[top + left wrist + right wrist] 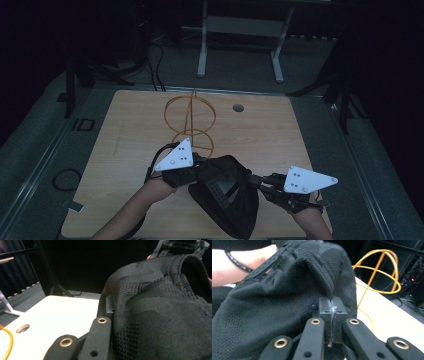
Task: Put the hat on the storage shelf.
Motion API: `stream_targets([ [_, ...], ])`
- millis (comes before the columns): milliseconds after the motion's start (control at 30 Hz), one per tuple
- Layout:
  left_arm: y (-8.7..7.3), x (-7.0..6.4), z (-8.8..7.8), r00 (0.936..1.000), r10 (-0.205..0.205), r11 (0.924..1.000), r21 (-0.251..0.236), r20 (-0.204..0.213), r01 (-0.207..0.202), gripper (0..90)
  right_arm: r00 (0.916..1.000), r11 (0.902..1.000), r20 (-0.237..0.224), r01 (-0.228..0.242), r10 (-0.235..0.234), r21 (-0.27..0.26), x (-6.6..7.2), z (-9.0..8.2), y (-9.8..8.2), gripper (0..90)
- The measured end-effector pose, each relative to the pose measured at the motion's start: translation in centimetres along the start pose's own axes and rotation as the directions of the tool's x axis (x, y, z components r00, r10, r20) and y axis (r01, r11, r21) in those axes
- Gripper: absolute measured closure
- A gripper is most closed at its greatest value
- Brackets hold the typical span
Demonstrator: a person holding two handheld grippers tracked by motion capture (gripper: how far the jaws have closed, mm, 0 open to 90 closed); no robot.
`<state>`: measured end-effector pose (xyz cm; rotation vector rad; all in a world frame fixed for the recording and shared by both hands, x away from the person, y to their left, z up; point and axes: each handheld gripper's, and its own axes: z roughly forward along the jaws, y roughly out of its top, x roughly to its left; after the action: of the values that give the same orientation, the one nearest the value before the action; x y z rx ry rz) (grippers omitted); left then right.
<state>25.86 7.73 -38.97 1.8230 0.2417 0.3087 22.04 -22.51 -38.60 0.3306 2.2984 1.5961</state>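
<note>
Both grippers closed, forearms converging from the near table edge.

Left forearm enters from the bottom left of the high view and angles inward; the left gripper (197, 167) points toward the right, grey plate uppermost, jaws closed on the black bag (225, 195). Right forearm enters from the bottom right; the right gripper (255, 182) points left toward the other gripper, plate tilted toward the camera. In the right gripper view its pads (325, 306) meet with the bag's edge pinched between them. The two grippers face each other, near but apart. In the right gripper view the left wrist carries a dark band.
</note>
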Motion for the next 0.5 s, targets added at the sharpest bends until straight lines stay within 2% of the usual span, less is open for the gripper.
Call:
stream_targets([
  [133, -0.1, 0.0, 0.0, 0.9997, 0.013, 0.9998, 0.013, -0.021, -0.013, 88.6, 0.9996, 0.9992, -0.008, -0.029, 0.029, -0.028, -0.1, -0.4, 0.0, 89.8],
  [300, 0.0, 0.2, 0.0, 0.9991, 0.0, 0.9999, 0.011, -0.042, 0.001, 86.9, 0.997, 0.9956, -0.033, -0.071, 0.069, -0.061, -0.4, -0.7, 0.0, 89.9],
  [367, 0.0, 0.2, 0.0, 0.997, 0.008, 0.9996, 0.027, -0.077, -0.006, 77.1, 0.9962, 0.9942, -0.044, -0.079, 0.076, -0.074, -0.4, -0.8, 0.1, 89.9],
  [400, 0.0, 0.2, 0.0, 0.9974, 0.001, 0.9996, 0.029, -0.073, 0.001, 76.4, 0.9959, 0.9933, -0.044, -0.082, 0.078, -0.081, -0.4, -0.9, 0.2, 89.9],
  [500, -0.2, 0.2, 0.1, 0.9961, 0.018, 0.9985, 0.053, -0.086, -0.013, 69.4, 0.9967, 0.9931, -0.034, -0.076, 0.073, -0.089, -0.4, -1.3, 0.6, 90.0],
])
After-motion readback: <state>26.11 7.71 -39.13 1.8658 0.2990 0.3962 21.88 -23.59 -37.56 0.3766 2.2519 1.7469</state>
